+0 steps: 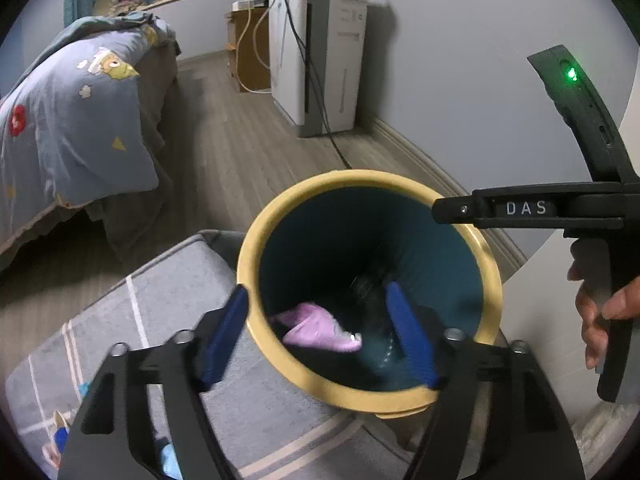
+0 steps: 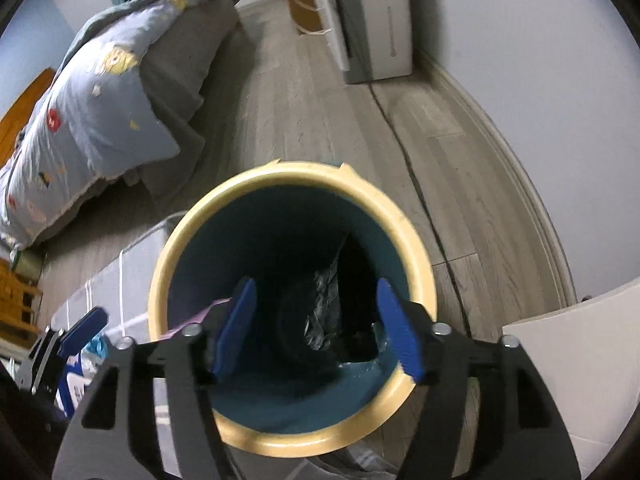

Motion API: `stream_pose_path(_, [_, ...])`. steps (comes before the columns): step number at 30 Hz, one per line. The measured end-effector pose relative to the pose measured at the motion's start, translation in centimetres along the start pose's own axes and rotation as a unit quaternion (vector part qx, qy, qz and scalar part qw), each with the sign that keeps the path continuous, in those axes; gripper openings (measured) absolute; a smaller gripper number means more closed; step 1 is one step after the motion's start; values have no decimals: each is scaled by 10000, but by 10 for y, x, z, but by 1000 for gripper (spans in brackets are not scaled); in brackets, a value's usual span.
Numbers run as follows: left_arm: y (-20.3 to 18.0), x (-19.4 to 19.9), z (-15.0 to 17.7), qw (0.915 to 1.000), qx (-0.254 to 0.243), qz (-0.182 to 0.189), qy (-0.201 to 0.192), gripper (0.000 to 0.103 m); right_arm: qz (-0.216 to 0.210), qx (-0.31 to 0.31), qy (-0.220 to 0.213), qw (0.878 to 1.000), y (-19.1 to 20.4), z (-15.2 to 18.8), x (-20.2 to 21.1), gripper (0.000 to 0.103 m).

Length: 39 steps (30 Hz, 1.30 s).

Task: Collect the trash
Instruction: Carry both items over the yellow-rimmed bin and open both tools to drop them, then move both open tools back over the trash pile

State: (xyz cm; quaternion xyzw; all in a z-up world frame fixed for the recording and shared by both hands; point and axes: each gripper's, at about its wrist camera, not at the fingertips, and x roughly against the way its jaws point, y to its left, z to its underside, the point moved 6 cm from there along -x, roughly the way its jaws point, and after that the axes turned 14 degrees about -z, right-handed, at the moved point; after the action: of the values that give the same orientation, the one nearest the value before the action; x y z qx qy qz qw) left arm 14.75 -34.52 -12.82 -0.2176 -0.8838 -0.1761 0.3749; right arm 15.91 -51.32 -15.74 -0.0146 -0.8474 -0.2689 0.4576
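Note:
A bin with a yellow rim [image 1: 360, 178] and teal inside stands on the floor below both grippers. My left gripper [image 1: 318, 330] is open above the bin's mouth, one blue finger [image 1: 226, 330] outside the rim and one inside. A loose pink wrapper [image 1: 320, 330] lies blurred inside the bin, free of the pads. My right gripper [image 2: 318, 322] is open over the same bin [image 2: 304, 170], nothing between its pads. Crumpled clear plastic [image 2: 320, 308] and something dark lie at the bottom. The right gripper [image 1: 452, 210] also shows from the side, held by a hand [image 1: 600, 312].
A bed with a blue patterned quilt [image 1: 68, 128] fills the left. A grey rug with pale stripes [image 1: 160, 300] lies beside the bin. A white appliance [image 1: 320, 60] stands against the wall, with a black cable [image 2: 420, 184] running along the floor. White furniture [image 2: 568, 360] is at the right.

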Motion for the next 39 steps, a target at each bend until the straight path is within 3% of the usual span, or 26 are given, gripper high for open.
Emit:
stream_pose_path(1, [1, 2, 0, 10000, -13, -71, -30, 80, -2, -45, 4, 10000, -1, 0, -1, 79])
stream_pose_path(3, [6, 5, 0, 9998, 28, -166, -53, 92, -15, -171, -5, 9999, -2, 0, 0, 89])
stream_pose_path(5, [15, 10, 0, 9995, 130, -266, -101, 93, 62, -207, -37, 9998, -1, -2, 2, 98])
stream_pose_path(15, [62, 46, 6, 9957, 359, -849, 6, 97, 52, -7, 78, 10000, 37, 1, 4, 97])
stream_pose_path(23, [142, 106, 43, 9863, 745, -1443, 304, 98, -287, 484, 187, 9982, 105, 12, 1, 97])
stream_pose_path(28, [205, 145, 83, 9730, 1104, -1935, 606, 98, -384, 835, 311, 9953, 149, 26, -5, 97])
stream_pose_path(33, [265, 169, 115, 9531, 2204, -1999, 554, 98, -656, 1067, 537, 9907, 199, 51, -14, 97])
stream_pose_path(39, [312, 173, 153, 9325, 2418, -2584, 725, 98, -791, 1487, 824, 9823, 250, 88, -24, 97])
